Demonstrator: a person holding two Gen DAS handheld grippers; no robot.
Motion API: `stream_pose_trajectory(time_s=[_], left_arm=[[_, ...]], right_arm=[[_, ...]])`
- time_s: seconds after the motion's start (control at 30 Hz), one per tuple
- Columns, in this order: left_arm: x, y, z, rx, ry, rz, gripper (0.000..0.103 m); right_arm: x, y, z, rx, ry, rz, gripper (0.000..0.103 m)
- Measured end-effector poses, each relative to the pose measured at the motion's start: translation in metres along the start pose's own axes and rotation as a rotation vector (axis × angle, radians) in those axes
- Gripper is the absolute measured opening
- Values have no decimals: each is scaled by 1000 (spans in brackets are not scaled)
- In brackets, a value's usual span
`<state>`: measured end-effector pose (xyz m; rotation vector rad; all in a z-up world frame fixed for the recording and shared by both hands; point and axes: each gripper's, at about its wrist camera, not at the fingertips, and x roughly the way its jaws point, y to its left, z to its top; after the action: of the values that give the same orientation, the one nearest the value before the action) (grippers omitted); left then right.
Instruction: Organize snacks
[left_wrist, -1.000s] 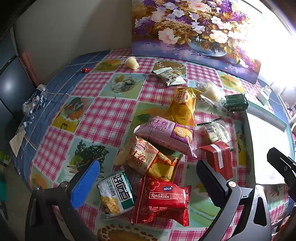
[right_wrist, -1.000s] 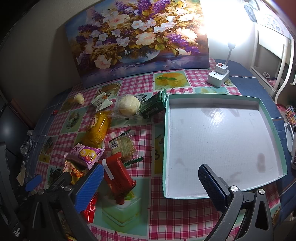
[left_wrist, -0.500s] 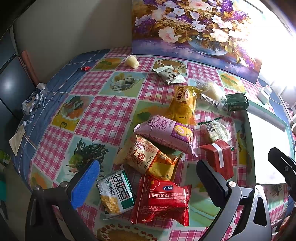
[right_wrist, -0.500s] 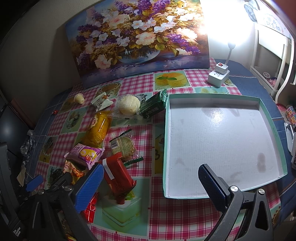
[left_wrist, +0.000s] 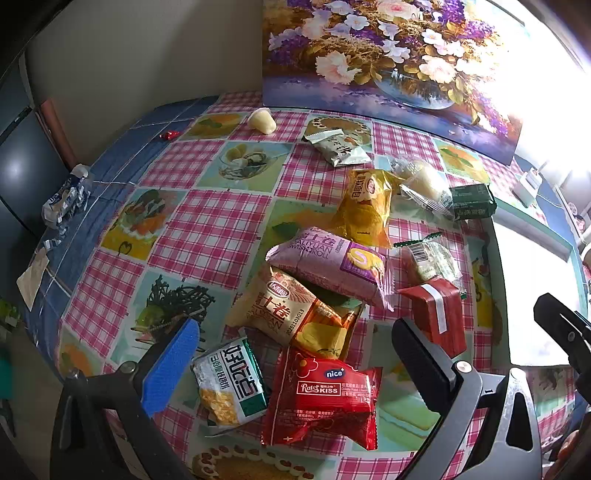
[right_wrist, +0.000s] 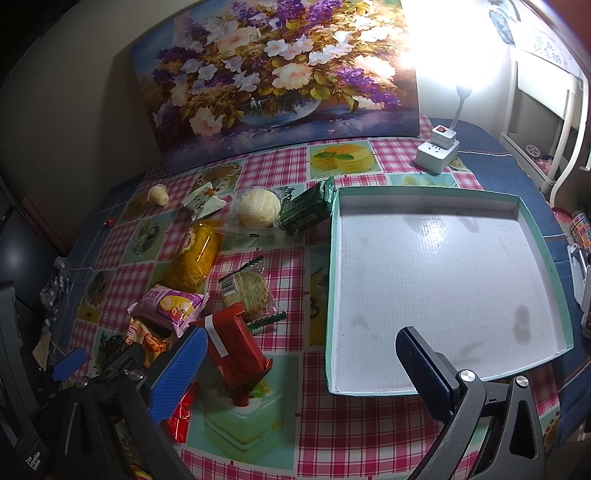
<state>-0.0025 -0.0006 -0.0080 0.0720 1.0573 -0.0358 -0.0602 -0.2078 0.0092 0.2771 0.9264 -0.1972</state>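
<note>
Left tool (left_wrist: 291, 354) fingers apart, hovering — red Kiss packet (left_wrist: 321, 395) between them on table (left_wrist: 207, 229). Right tool (right_wrist: 299, 362) apart too — empty tray (right_wrist: 436, 273) just ahead.

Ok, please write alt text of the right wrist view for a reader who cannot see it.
The open right gripper hovers over a checked tablecloth, holding nothing, with an empty teal tray ahead on the right. Wrapped snacks lie scattered to the left, a red box nearest, and a flower painting leans behind.
</note>
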Motion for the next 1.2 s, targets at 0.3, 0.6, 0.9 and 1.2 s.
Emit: stream_pose_trajectory(time_s=[0.3, 0.6, 0.9, 1.2], left_arm=[[0, 2, 0, -8, -51, -6, 103], [2, 20, 1, -40, 9, -27, 103], [7, 63, -4, -117, 20, -56, 103], [22, 99, -18, -201, 80, -44, 103]], right_arm=[[2, 2, 0, -10, 6, 1, 103], [5, 8, -1, -46, 24, 41, 103], [25, 55, -7, -136, 146, 334, 103], [59, 84, -25, -198, 305, 369, 103]])
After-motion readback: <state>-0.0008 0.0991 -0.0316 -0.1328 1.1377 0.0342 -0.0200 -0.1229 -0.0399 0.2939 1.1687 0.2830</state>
